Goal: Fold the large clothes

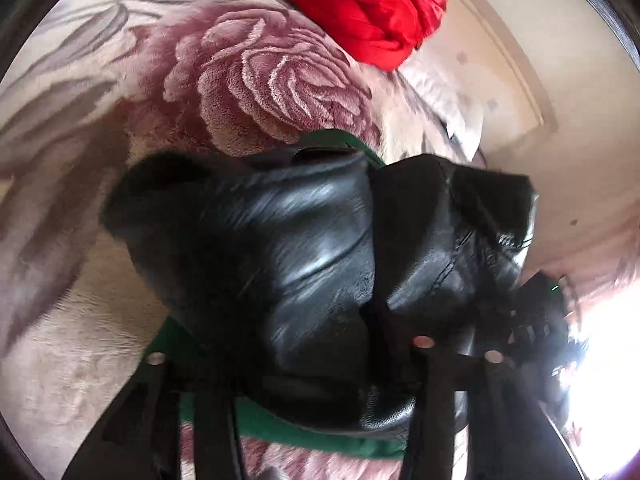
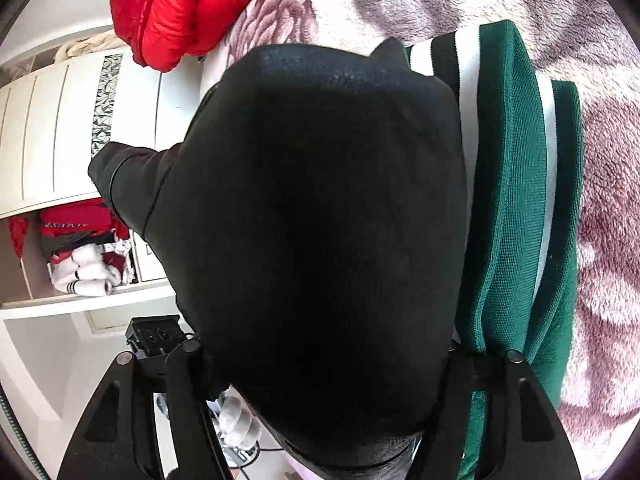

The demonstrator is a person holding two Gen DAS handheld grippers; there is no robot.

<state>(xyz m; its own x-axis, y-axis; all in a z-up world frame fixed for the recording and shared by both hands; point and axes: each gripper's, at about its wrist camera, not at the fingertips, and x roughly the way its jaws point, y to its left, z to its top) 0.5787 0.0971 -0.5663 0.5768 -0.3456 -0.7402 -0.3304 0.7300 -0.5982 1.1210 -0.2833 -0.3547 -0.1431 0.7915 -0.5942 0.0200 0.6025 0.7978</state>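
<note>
Clearly a fold is under way: a black leather jacket (image 1: 304, 256) fills the middle of both wrist views, bunched above a green garment (image 2: 516, 208) with white stripes, all lying on a floral blanket (image 1: 256, 76). In the left view the left gripper (image 1: 304, 344) has leather lying across its fingers, and in the right view the right gripper (image 2: 316, 364) has the jacket's dark bulk between its fingers; in neither can I tell whether the pads press on it or stand clear. A red puffer (image 1: 360, 8) sits at twelve o'clock in the left view and eleven o'clock in the right one. I judge the next move calls for laying the jacket flat and squaring its edges. At nine o'clock in the right view, an open wardrobe shelf (image 2: 84, 300) holds a heap of red and white clothes (image 2: 84, 256).
</note>
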